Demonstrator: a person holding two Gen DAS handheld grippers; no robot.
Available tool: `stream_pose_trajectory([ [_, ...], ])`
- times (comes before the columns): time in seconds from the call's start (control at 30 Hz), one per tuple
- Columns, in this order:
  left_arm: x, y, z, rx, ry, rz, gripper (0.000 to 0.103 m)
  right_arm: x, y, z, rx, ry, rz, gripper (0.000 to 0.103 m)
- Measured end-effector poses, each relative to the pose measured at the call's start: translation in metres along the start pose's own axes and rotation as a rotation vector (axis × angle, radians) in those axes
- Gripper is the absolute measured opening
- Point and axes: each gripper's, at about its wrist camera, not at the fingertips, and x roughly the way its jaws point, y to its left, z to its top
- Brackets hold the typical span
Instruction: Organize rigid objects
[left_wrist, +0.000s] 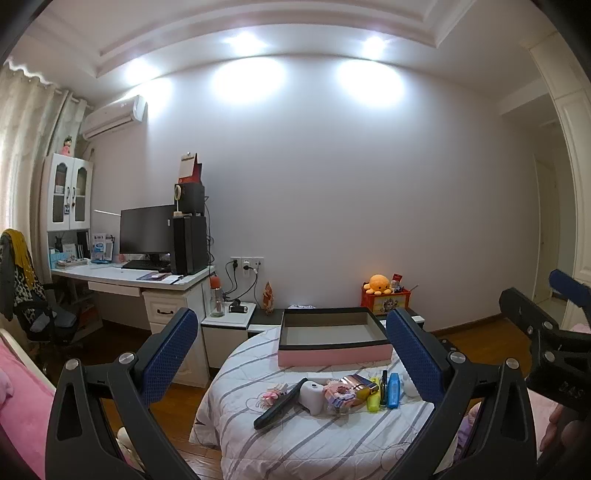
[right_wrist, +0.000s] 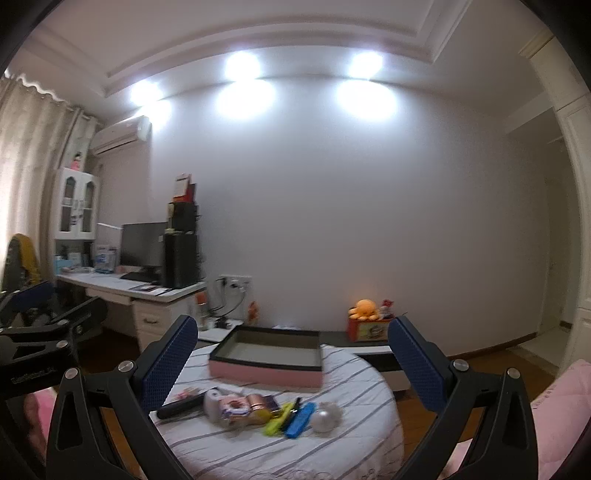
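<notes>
Both claws hang wide open and hold nothing: the left claw (left_wrist: 291, 354) and the right claw (right_wrist: 291, 360) each frame a round surface (left_wrist: 332, 439) draped in a striped white cloth. At its far side sits a shallow pink box (left_wrist: 332, 341), open and seemingly empty, the likely home for the loose items lying in a row nearer the claws. From the left these are a long black flat tool (left_wrist: 279, 404), a small white rounded device (left_wrist: 314, 397), a pinkish bundle (left_wrist: 338, 395) with a shiny rose-gold case (left_wrist: 360, 384) beside it, a yellow marker (left_wrist: 373, 397), a blue marker (left_wrist: 393, 389), and a pale silvery ball (right_wrist: 325, 415) clear only in the right view. All look light and stiff. The markers should pinch well across their narrow width; the ball will likely roll or slip, so it wants a grip square across its middle. The soft cloth may give beneath a press. The bundle's make-up is hard to read, a dark pen between the markers is partly covered, and the right view is blurred. In the left view the finger (left_wrist: 417, 354) hides most of the ball.
</notes>
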Motion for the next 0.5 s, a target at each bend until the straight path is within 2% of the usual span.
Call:
stream_pose_trajectory([
  [0.07, 0.001, -0.001, -0.002, 0.001, 0.000, 0.001, 0.103, -0.001, 0.003, 0.001, -0.010, 0.000, -0.032, 0.103],
  [0.5, 0.002, -0.001, -0.011, 0.011, 0.002, -0.002, 0.103, -0.006, 0.006, -0.003, 0.002, -0.032, -0.032, 0.103],
])
